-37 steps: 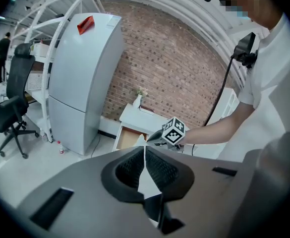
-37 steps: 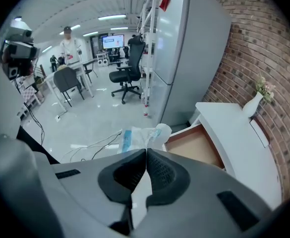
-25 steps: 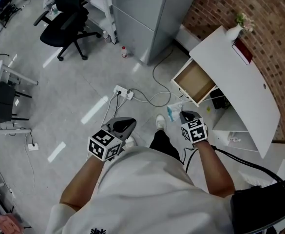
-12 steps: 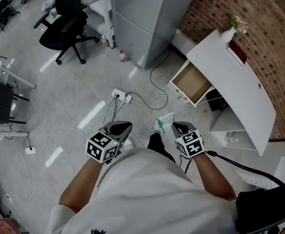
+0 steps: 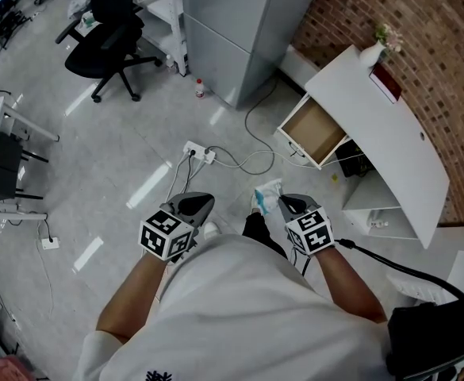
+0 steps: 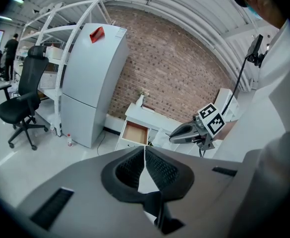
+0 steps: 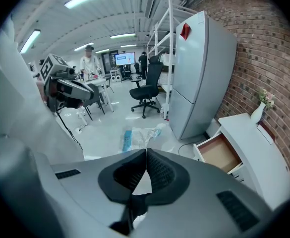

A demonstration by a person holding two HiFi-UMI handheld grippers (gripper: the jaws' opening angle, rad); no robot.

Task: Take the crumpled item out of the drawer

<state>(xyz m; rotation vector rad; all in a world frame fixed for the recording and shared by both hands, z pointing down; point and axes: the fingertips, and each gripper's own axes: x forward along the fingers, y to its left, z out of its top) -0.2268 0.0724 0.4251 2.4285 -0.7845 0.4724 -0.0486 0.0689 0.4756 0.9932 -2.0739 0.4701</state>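
Crumpled clear wrapper [image 5: 268,198] with blue print: out of the drawer [image 5: 314,132], above the floor [image 5: 120,157], pinched at the tip of the right gripper [image 5: 282,204], jaws closed on it. Drawer pulled open from the white cabinet [image 5: 390,149], well apart from the wrapper. Left gripper [image 5: 197,204] alongside, jaws together, empty.

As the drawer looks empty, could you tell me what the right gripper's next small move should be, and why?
Probably lower the right gripper and release: its jaws pinch the crumpled plastic wrapper in the air, well clear of the open, empty drawer.
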